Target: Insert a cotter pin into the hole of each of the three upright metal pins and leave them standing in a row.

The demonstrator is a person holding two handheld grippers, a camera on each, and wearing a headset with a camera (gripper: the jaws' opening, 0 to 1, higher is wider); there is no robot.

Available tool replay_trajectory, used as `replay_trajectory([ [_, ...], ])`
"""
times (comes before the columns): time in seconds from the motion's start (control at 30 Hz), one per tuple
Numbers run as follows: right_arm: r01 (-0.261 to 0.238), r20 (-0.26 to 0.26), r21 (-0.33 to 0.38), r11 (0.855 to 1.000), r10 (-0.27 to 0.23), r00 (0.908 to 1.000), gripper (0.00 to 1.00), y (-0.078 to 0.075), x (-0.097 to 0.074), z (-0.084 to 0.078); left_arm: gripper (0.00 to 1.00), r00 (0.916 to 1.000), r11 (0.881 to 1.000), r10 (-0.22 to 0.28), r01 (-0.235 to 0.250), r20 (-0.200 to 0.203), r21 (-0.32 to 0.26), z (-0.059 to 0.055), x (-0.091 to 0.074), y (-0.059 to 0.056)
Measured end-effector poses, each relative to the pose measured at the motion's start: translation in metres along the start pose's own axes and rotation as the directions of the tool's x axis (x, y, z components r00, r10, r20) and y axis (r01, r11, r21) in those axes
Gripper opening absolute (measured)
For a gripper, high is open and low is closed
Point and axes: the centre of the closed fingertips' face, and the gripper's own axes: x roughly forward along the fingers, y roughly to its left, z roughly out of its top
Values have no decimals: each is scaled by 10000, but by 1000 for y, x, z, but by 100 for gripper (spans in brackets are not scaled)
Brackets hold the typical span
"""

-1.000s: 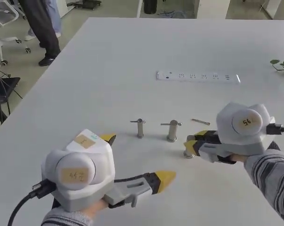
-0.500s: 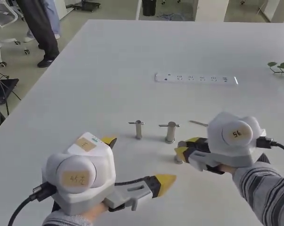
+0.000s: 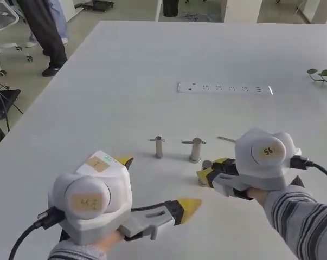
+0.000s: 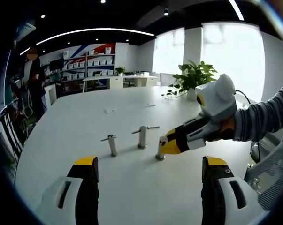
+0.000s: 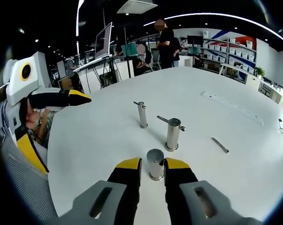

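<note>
Firmly, the right tool (image 5: 153, 165) clamps the bare third pin (image 5: 155, 161) upright on the worktop (image 5: 108, 140), beside two pins (image 5: 172, 133) already fitted. The left tool (image 4: 149, 161) hovers, jaws apart. Next, I judge, fetch the loose cotter pin (image 5: 220, 145).

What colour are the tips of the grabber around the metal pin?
Yellow fingertips on the right gripper, clearest in the right gripper view.

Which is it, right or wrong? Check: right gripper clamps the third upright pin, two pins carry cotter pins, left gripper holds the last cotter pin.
Wrong on one point: the left gripper stands open and empty, as the left gripper view shows. The last cotter pin lies loose on the table. The rest holds.
</note>
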Motion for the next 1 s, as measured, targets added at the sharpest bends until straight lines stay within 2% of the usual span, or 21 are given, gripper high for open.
replay_trajectory([
  [0.07,-401,351,174,9990,395,9986,19,6,-2,5,91,10000,10000,17,-17,10,-8,0,0,2],
  [0.13,-489,251,225,9985,484,9985,23,5,-5,3,91,10000,10000,51,-51,20,-63,0,0,3],
  [0.3,-792,-46,-210,9966,791,9969,26,-2,-14,1,92,9999,9999,114,-113,38,-92,-1,0,6],
  [0.4,-936,111,-210,9954,939,9955,25,-8,-21,4,91,9997,9998,199,-199,118,-45,1,0,9],
  [0.5,-914,-25,-229,9956,913,9958,21,-13,-26,5,91,9997,9998,221,-221,36,-34,-1,1,11],
  [0.6,-707,-238,-637,9955,693,9973,20,-24,-32,5,91,9998,9998,209,-209,10,-32,-2,2,11],
  [0.73,-638,-423,-700,9955,609,9972,20,-36,-34,6,91,9998,9998,211,-211,-4,-51,-2,3,13],
  [0.8,-647,-680,-888,9939,587,9960,21,-44,-35,5,91,9998,9998,209,-209,6,-78,-2,4,14],
  [0.83,-732,-944,-1077,9915,631,9935,21,-56,-33,3,91,9998,9998,197,-198,-4,-80,-3,4,14],
  [0.87,-735,-1085,-1218,9898,603,9923,21,-60,-33,2,91,9998,9998,186,-186,-24,-77,-3,5,14],
  [0.93,-896,-1307,-1579,9834,692,9890,20,-65,-31,2,91,9998,9998,167,-168,-67,-58,-4,6,14],
  [1.0,-817,-1422,-1718,9817,574,9882,21,-72,-29,2,91,9999,9999,145,-146,-63,-69,-4,7,14],
])
